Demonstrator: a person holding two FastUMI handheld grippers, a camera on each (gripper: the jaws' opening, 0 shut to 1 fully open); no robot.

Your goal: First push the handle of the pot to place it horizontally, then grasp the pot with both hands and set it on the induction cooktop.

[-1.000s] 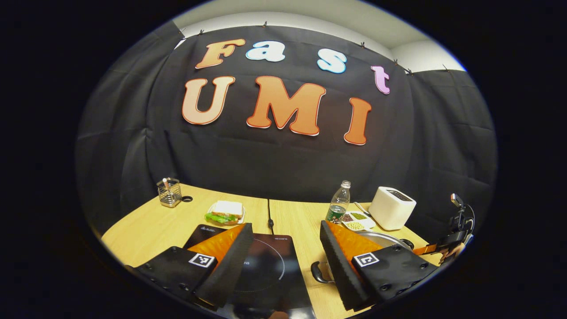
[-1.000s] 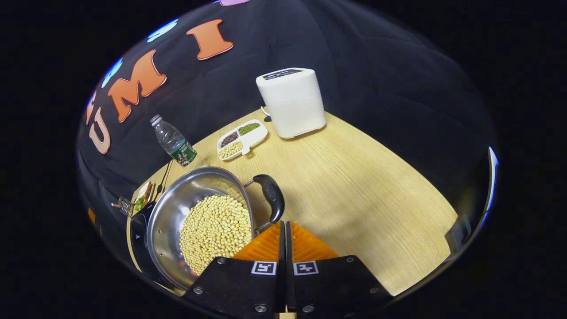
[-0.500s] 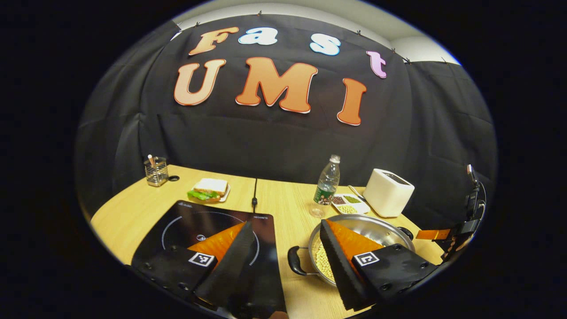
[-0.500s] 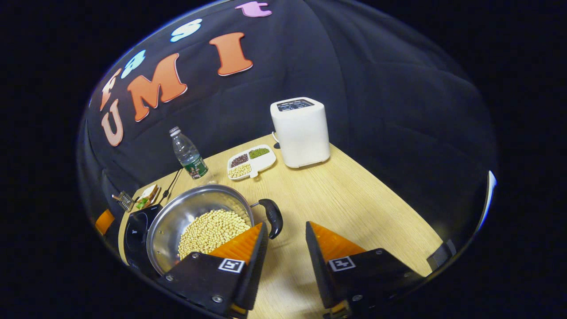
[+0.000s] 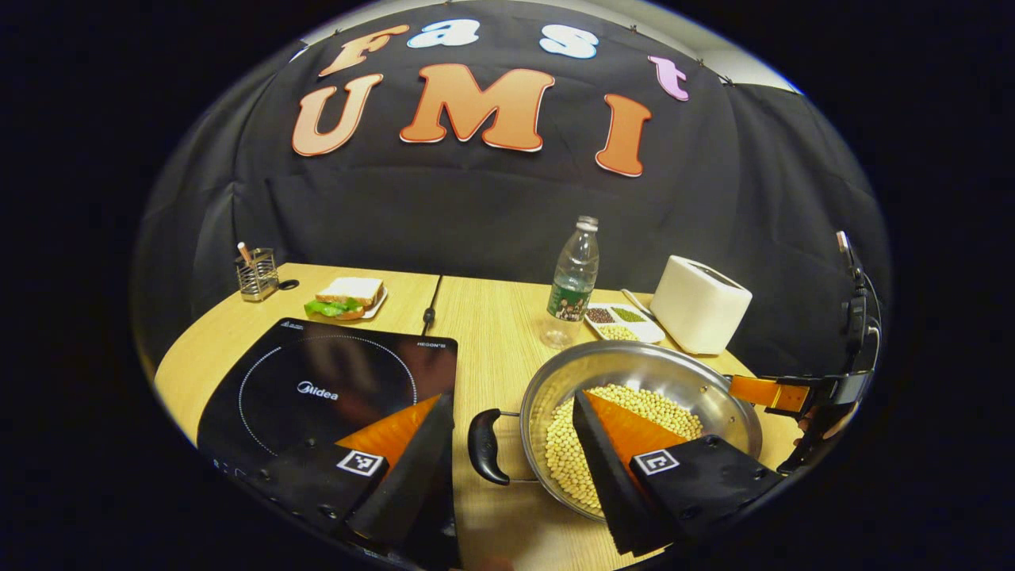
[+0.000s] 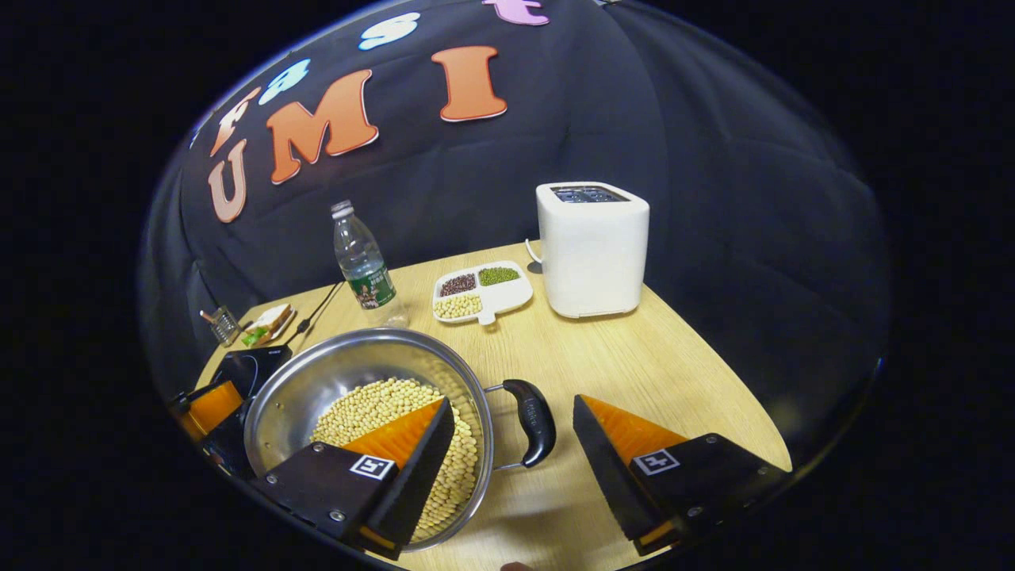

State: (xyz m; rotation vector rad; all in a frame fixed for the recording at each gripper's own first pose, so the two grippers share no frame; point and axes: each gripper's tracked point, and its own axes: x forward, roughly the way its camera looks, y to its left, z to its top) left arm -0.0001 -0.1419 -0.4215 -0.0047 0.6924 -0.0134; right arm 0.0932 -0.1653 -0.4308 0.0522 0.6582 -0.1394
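A steel pot (image 5: 626, 371) of soybeans sits on the wooden table to the right of the black induction cooktop (image 5: 317, 381). My left gripper (image 5: 511, 396) is open, and the pot's left black handle (image 5: 481, 446) lies between its fingers, untouched. My right gripper (image 6: 514, 399) is open too, straddling the right black handle (image 6: 533, 420) of the pot (image 6: 341, 374). One finger of each gripper hangs over the beans. The right gripper (image 5: 781, 394) shows beyond the pot's far rim, and the left gripper (image 6: 210, 404) shows beside the cooktop (image 6: 250, 366).
Behind the pot stand a water bottle (image 5: 572, 277), a divided dish of beans (image 5: 618, 321) and a white toaster (image 5: 699, 305). A sandwich plate (image 5: 346, 295), a metal holder (image 5: 256, 274) and the cooktop's cable (image 5: 430, 305) lie at the back left.
The right gripper went from shut to open and now straddles the right handle. The left gripper came in over the pot's left handle, still open. Both cameras tilted down.
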